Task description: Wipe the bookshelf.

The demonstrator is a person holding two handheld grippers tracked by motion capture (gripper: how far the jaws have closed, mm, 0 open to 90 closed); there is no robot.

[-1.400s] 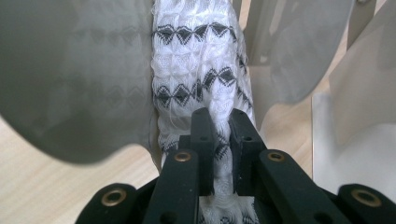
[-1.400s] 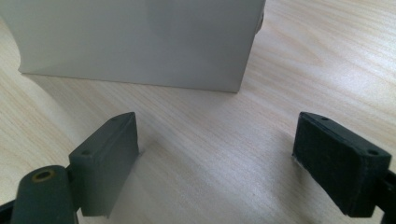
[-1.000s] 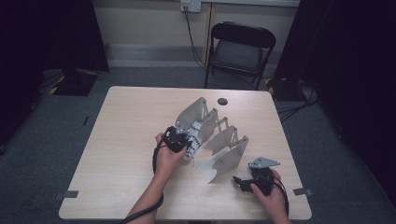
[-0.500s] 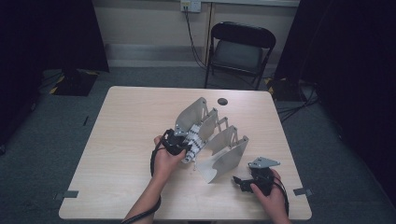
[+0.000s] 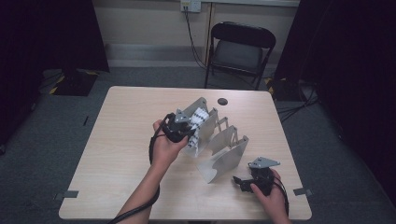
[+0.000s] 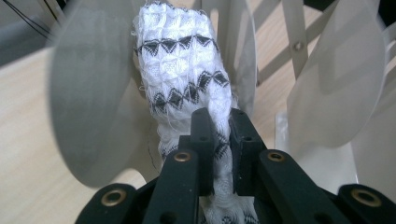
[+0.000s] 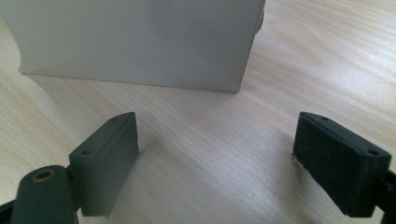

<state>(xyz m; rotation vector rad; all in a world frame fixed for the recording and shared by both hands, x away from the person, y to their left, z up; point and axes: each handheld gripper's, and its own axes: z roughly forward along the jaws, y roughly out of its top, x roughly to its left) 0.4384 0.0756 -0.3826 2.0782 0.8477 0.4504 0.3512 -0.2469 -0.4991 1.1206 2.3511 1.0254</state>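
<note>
White knit cloth [image 6: 180, 70], black diamond bands, crumpled between rack plates [image 6: 88, 93]

This looks like a lab or studio room set up for recording, not a home: a plain light-wood table [image 5: 126, 154] stands alone on grey carpet [image 5: 56, 140], with black curtains [image 5: 42, 42] hanging down both sides. Behind it a black folding chair [image 5: 239, 49] sits empty against a bare wall, where cables [image 5: 191, 32] drop from a wall socket [image 5: 190, 4]. Small tape marks [image 5: 70, 194] on the floor sit beside the table's near corners
</note>
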